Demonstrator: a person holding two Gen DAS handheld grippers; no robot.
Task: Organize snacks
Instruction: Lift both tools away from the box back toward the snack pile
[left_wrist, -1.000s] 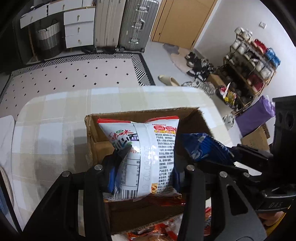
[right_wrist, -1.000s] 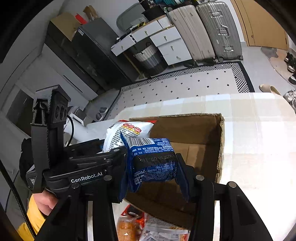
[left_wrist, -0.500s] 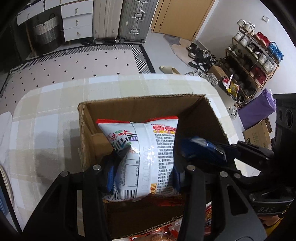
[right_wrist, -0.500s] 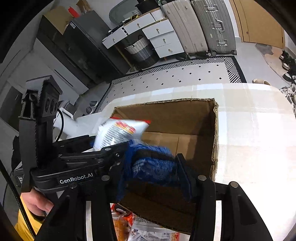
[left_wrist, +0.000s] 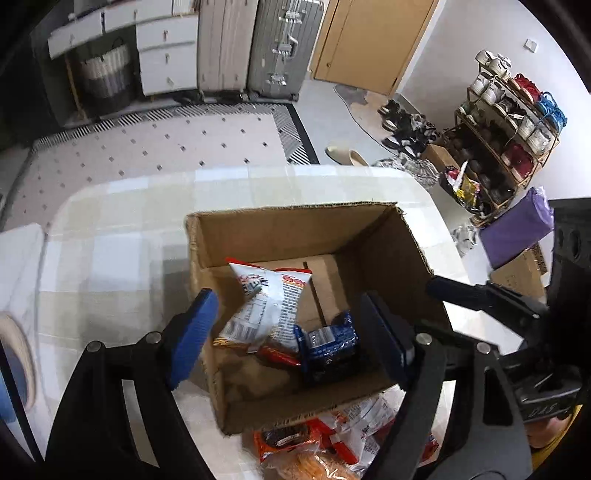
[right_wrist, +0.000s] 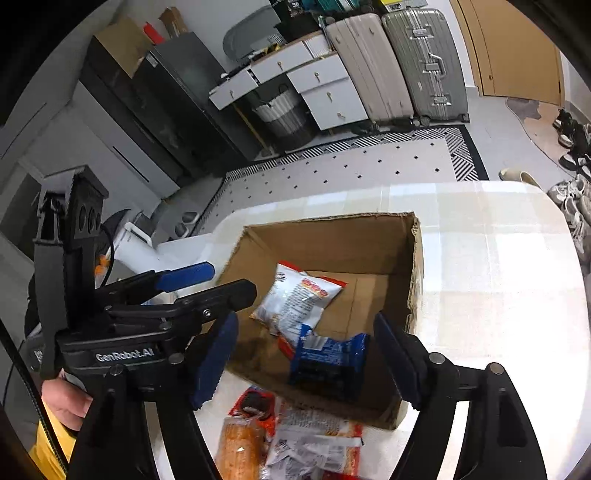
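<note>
Both tongs, left (left_wrist: 288, 334) and right (right_wrist: 304, 354), have just spread and pinch nothing; white packet (left_wrist: 266, 306) and blue packet (left_wrist: 327, 338) lie in the cardboard box (left_wrist: 295, 225) at frame centre

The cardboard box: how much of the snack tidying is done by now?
Two packets already lie inside the cardboard box: a white snack bag and a blue packet. Nothing is in hand: the left gripper and right gripper have just been opening and stand empty above the box. Left to do: the pile of snacks on the table in front of the box.
</note>
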